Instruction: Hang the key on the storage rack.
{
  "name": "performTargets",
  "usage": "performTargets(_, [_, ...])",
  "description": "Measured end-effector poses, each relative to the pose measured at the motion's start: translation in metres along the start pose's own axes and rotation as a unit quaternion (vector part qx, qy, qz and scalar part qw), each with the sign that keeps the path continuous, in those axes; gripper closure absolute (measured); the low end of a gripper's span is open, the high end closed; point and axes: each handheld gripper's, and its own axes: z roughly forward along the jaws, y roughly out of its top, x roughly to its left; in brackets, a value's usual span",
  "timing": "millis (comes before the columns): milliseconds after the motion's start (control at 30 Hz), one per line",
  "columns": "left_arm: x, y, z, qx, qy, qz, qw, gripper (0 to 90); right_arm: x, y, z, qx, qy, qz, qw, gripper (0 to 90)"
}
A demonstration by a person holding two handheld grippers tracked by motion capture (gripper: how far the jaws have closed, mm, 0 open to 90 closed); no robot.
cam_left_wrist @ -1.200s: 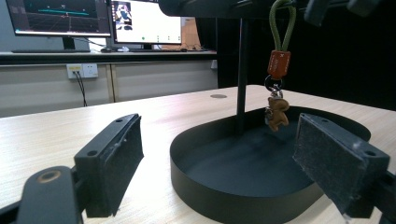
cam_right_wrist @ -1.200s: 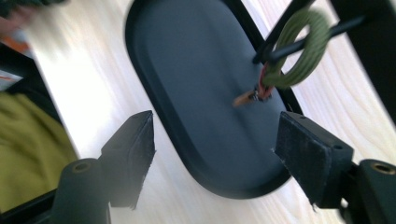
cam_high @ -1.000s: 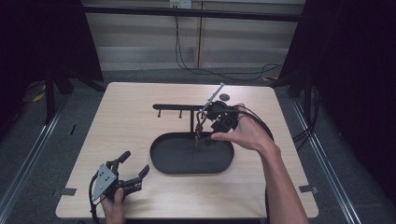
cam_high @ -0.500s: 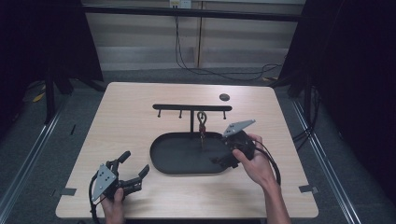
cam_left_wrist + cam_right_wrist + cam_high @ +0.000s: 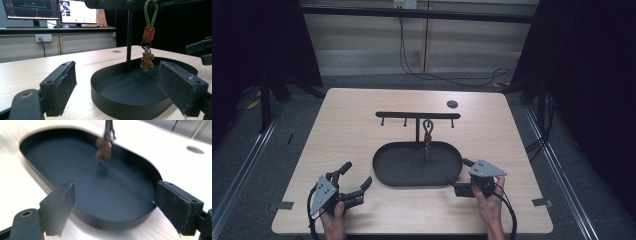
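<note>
A keychain [image 5: 427,135] with an olive loop, an orange tag and a brown figure [image 5: 147,61] hangs from a hook of the black T-shaped rack [image 5: 417,116], over the black oval tray [image 5: 384,172]. My right gripper [image 5: 461,176] lies low at the tray's near right end, pointing left across the rim [image 5: 100,221]. It is open: its jaws have just been opening and nothing is between them. My left gripper [image 5: 357,175] rests open at the table's near left, aimed at the tray [image 5: 120,106], its jaws empty. In the right gripper view the keychain [image 5: 103,147] is blurred.
A round dark grommet [image 5: 452,104] sits in the tabletop behind the rack. Cables trail on the floor beyond the table's far edge. Monitors [image 5: 50,10] stand on a desk in the background of the left gripper view.
My right gripper has come down from the keychain at the rack to the tray's near right end, leaving the keychain hanging. The left gripper has stayed put.
</note>
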Motion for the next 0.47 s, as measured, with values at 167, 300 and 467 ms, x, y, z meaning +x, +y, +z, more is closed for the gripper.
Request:
performTargets(167, [0.0, 0.0, 0.0, 0.0, 0.0, 0.0, 1.0, 15.5, 0.004, -0.014, 0.001, -0.087, -0.033, 0.021, 0.9954, 13.5])
performTargets(300, [0.0, 0.0, 0.0, -0.001, 0.0, -0.003, 1.0, 15.5, 0.008, -0.022, -0.002, -0.131, -0.07, 0.04, 0.9881, 13.5])
performTargets(467, [0.0, 0.0, 0.0, -0.001, 0.0, -0.003, 1.0, 15.5, 0.008, -0.029, -0.01, -0.182, -0.076, 0.042, 0.9795, 13.5])
